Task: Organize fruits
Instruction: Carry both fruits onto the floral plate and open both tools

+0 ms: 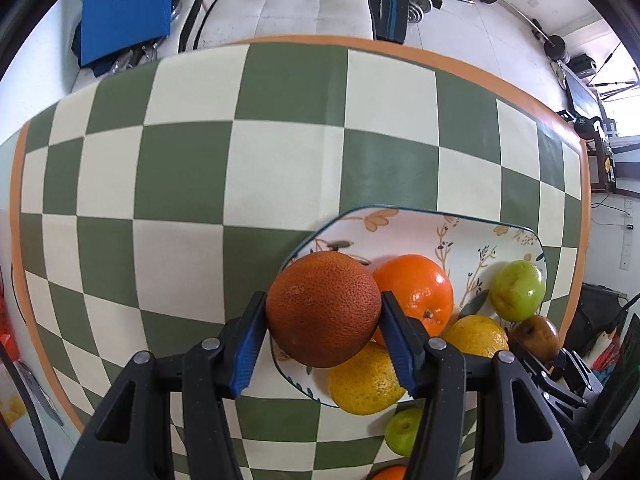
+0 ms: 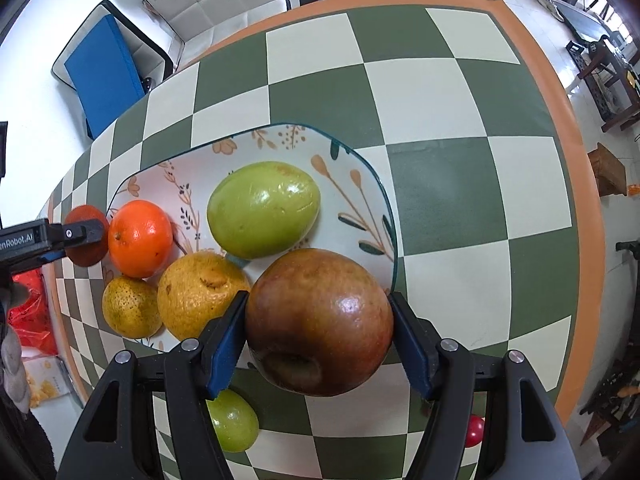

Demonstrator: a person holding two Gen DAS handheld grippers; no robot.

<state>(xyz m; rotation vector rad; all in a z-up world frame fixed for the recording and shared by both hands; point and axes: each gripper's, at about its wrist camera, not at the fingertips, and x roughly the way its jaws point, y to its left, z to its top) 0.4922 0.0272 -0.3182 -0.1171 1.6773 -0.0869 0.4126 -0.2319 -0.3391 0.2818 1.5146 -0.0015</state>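
Closest to the right wrist camera is a big red-brown apple, squeezed between the blue pads of the right tongs. These tongs are spread about as wide as the apple and press on both of its sides. The apple hangs over the near edge of the flowered plate.

On the plate ahead of the right tongs sit a large green fruit, a bright orange and two yellow-green citrus fruits. A small green fruit lies on the checkered desk under the right tongs, off the plate. A little red thing peeks out low on the right; what it is cannot be told.

The left tongs hold a dark rough orange. Their blue pads touch its two sides, so they are open just as wide as that fruit. It hangs over the left edge of the plate, just beside the bright orange.

Seen from the right wrist camera, the side of the left tongs carries white letters that read "nRobot.AI", with the start cut off.
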